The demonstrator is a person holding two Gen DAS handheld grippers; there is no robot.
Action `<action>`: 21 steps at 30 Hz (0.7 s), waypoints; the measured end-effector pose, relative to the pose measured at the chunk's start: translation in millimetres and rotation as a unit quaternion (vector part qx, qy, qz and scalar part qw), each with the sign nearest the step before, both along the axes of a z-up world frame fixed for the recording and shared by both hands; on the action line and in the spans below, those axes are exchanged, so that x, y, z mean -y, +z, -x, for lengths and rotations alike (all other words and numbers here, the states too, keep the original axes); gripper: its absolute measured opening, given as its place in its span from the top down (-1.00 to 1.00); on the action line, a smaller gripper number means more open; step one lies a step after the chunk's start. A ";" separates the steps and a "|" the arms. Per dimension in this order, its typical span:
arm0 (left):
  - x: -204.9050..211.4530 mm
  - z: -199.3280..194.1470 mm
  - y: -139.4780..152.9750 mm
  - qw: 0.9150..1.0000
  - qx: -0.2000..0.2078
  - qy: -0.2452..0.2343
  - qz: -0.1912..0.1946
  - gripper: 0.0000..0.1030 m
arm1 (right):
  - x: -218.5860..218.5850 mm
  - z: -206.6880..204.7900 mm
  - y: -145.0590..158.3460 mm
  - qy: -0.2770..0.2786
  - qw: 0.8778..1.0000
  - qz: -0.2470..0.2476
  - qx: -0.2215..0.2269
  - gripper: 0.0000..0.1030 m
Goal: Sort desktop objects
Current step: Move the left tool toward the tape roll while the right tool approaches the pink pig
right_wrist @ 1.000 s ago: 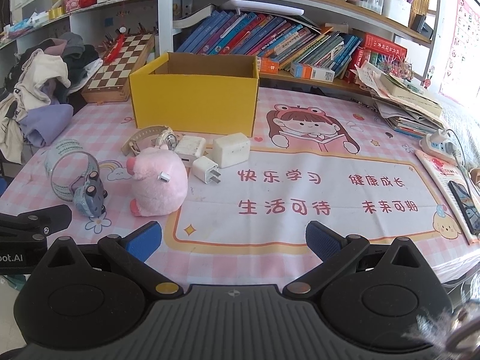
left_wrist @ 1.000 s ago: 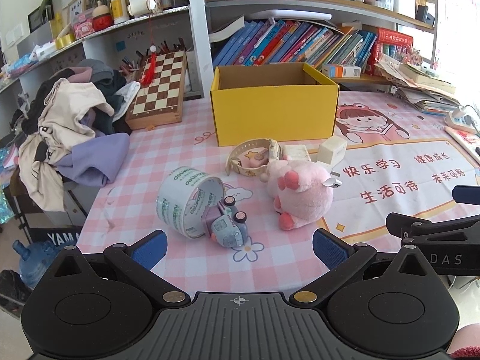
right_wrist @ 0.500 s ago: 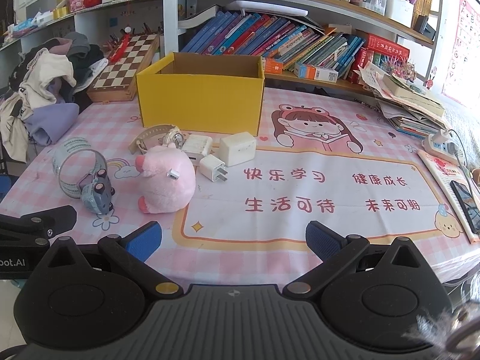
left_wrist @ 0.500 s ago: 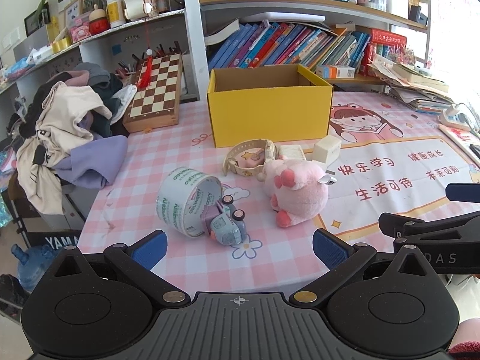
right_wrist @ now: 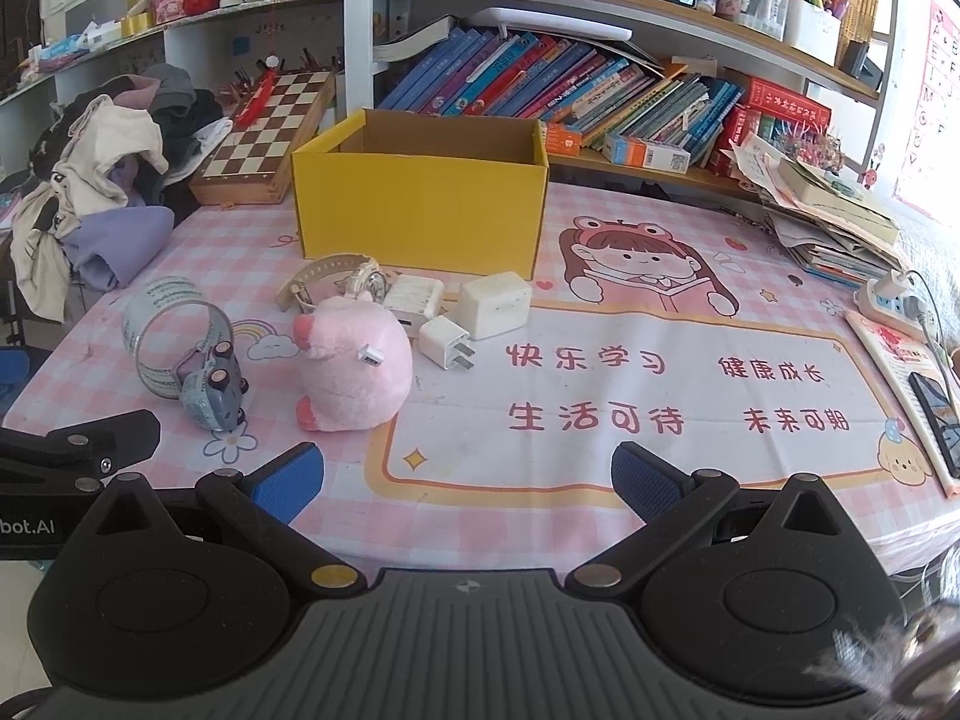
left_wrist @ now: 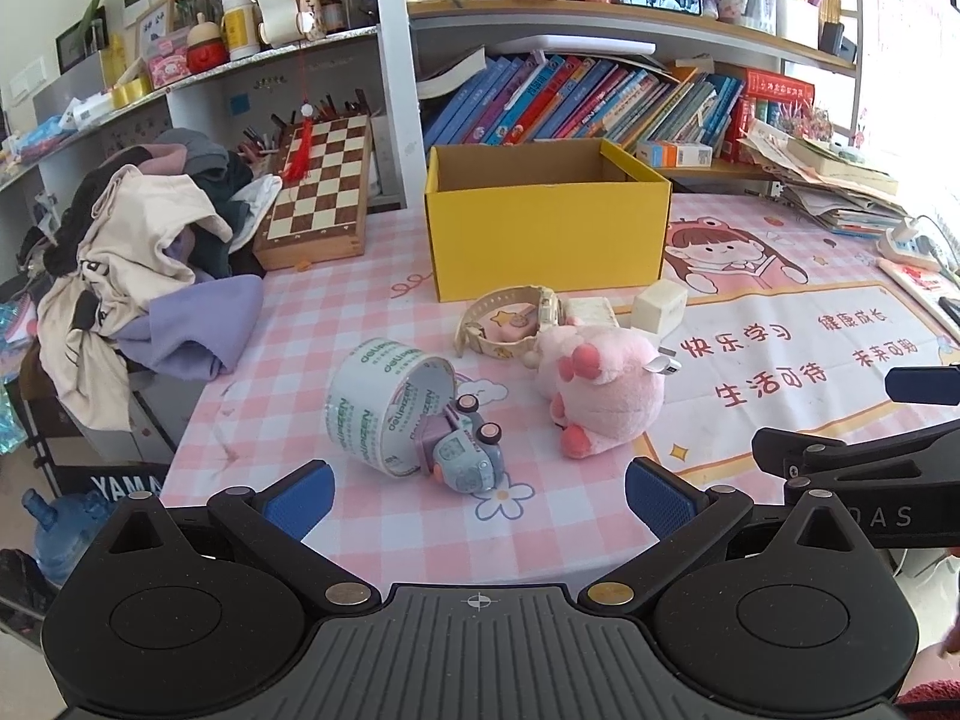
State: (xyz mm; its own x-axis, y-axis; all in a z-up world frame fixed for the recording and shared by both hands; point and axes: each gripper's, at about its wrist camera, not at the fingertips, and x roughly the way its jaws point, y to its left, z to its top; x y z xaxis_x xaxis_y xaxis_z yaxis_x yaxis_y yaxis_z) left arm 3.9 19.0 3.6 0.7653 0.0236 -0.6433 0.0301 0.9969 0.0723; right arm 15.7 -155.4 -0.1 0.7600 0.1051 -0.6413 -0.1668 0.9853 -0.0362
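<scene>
An open yellow box [left_wrist: 546, 234] [right_wrist: 420, 213] stands at the middle back of the table. In front of it lie a tape roll [left_wrist: 384, 405] [right_wrist: 171, 339], a small blue toy car [left_wrist: 465, 456] [right_wrist: 213, 390], a pink plush pig [left_wrist: 600, 393] [right_wrist: 354, 366], a beige watch [left_wrist: 510, 324] [right_wrist: 333, 279] and white chargers [right_wrist: 495, 306] [right_wrist: 445, 341]. My left gripper [left_wrist: 477, 495] is open and empty, just short of the toy car. My right gripper [right_wrist: 465, 480] is open and empty, over the mat's near edge, right of the pig.
A chessboard [left_wrist: 318, 186] and a pile of clothes [left_wrist: 144, 252] lie at the left. Bookshelves [right_wrist: 570, 96] run behind the box. Papers, a power strip [right_wrist: 894, 300] and a phone [right_wrist: 939, 420] lie at the right edge.
Both grippers have drawn back slightly and risen; the objects sit a little farther and the view shifted. Nothing on the table has moved. Both stay open.
</scene>
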 end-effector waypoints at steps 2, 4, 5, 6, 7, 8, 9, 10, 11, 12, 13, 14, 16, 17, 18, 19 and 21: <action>-1.7 0.4 0.5 1.000 0.002 0.001 0.001 -1.00 | -1.6 -0.6 1.0 0.003 1.000 0.000 -0.001 -1.00; -3.4 0.8 0.9 1.000 0.005 0.003 0.003 -1.00 | -3.9 -1.8 0.0 0.007 1.000 0.004 -0.008 -1.00; -4.3 1.0 1.2 1.000 0.006 0.003 0.003 -1.00 | -5.3 -2.1 -0.2 0.008 1.000 0.005 -0.009 -1.00; -5.1 1.2 1.4 1.000 0.007 0.004 0.004 -1.00 | -6.0 -2.0 0.2 0.009 1.000 0.004 -0.008 -1.00; -6.0 1.4 1.6 1.000 0.008 0.005 0.005 -1.00 | -6.6 -1.9 0.7 0.010 1.000 0.003 -0.006 -1.00; -6.8 1.6 1.9 1.000 0.009 0.005 0.005 -1.00 | -6.5 -1.8 1.3 0.009 1.000 0.002 -0.004 -1.00; -7.7 1.7 2.1 1.000 0.010 0.006 0.006 -1.00 | -6.7 -2.3 1.5 0.008 1.000 0.001 -0.003 -1.00; -8.5 1.9 2.3 1.000 0.011 0.007 0.007 -1.00 | -7.0 -2.9 1.7 0.008 1.000 0.000 -0.003 -1.00; -9.6 2.3 3.0 1.000 0.014 0.007 0.009 -1.00 | -7.3 -3.5 1.8 0.007 1.000 -0.001 -0.003 -1.00; -10.8 2.6 3.8 1.000 0.017 0.008 0.011 -1.00 | -7.4 -3.9 2.3 0.007 1.000 -0.002 -0.002 -1.00; -11.9 3.0 4.6 1.000 0.020 0.008 0.014 -1.00 | -7.6 -4.2 2.8 0.007 1.000 -0.004 0.000 -1.00; -13.4 3.1 5.0 1.000 0.022 0.009 0.017 -1.00 | -8.0 -4.5 3.3 0.007 1.000 -0.004 0.001 -1.00; -16.2 3.0 5.4 0.999 0.023 0.010 0.025 -1.00 | -9.0 -4.9 4.2 0.009 1.000 -0.004 0.004 -1.00; -17.3 2.6 5.2 0.999 0.022 0.012 0.027 -1.00 | -9.6 -5.2 4.6 0.011 1.000 -0.004 0.005 -1.00; -18.1 1.7 4.8 0.999 0.020 0.015 0.026 -1.00 | -10.7 -5.9 4.8 0.013 1.000 -0.005 0.006 -1.00; -18.9 0.9 4.0 0.999 0.018 0.020 0.024 -1.00 | -11.1 -6.6 5.0 0.015 1.000 -0.006 0.007 -1.00; -20.8 -0.7 2.5 0.999 0.012 0.026 0.024 -1.00 | -11.5 -7.9 5.5 0.019 1.000 -0.009 0.007 -1.00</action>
